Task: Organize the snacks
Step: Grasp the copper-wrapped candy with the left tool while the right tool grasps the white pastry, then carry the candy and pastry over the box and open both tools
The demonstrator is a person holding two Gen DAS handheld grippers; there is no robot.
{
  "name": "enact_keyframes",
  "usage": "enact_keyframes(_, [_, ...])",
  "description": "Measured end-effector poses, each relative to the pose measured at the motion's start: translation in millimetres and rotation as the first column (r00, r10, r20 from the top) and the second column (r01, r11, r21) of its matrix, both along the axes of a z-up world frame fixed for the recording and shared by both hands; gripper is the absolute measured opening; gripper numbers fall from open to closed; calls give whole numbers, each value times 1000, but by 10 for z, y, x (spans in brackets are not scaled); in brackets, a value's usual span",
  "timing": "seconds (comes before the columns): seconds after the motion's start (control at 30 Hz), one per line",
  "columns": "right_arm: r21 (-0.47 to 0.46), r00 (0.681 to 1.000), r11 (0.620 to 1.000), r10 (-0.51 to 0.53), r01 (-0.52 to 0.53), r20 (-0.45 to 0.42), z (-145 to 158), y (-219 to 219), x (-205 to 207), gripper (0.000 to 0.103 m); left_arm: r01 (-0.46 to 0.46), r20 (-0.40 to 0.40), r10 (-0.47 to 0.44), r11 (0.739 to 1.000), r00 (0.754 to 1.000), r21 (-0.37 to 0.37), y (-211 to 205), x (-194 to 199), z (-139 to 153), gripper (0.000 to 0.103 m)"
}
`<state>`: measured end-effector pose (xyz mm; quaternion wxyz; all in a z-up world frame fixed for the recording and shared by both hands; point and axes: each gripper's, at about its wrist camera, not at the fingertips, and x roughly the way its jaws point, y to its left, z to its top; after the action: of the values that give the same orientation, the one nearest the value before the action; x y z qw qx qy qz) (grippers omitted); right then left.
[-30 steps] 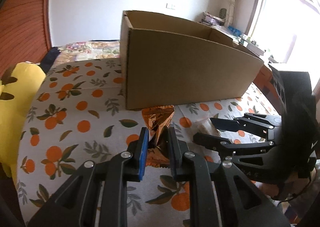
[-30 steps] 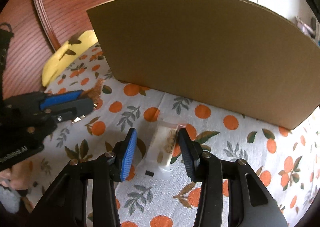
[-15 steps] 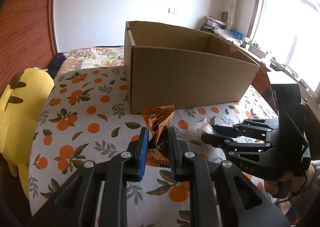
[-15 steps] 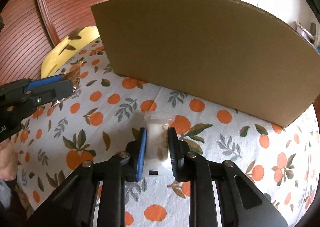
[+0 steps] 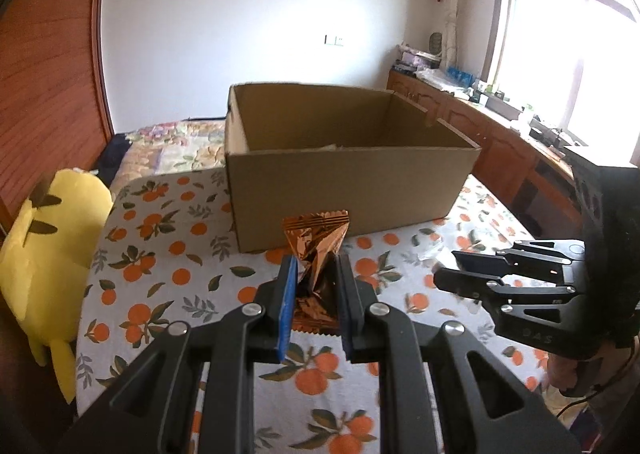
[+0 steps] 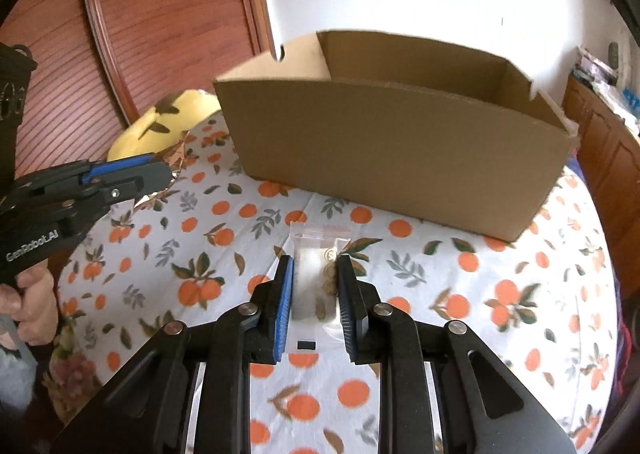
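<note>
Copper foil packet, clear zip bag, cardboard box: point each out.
copper foil packet (image 5: 316,238), left wrist view, crinkled upper body above the fingers.
clear zip bag (image 6: 316,254), right wrist view, upper clear part.
cardboard box (image 6: 392,158), right wrist view, near outer wall.

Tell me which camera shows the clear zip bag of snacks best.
The right wrist view: the clear zip bag sits centred between the right hand-held gripper fingers, contents visible. The left wrist view shows only a pale scrap beyond that gripper's tips.
</note>
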<state>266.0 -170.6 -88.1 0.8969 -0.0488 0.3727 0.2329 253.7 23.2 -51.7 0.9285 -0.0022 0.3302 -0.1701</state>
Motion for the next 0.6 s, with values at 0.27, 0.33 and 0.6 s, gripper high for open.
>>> enact_keyframes(0.27, [24,997,999,-36,35,69,365,-295,-335,20,12,73,-13,1000,997,10,-148,-283,366,16])
enact_keyframes(0.33, [31,996,999,-42,40,79,429,-351,-381,20,10,72,-11,1000,997,13,-156,-299,406,16])
enact_keyframes(0.6, [64,990,997,-58,50,132,671,-534,-624,20,3,92,-5,1000,996,23,-150,-391,521,16])
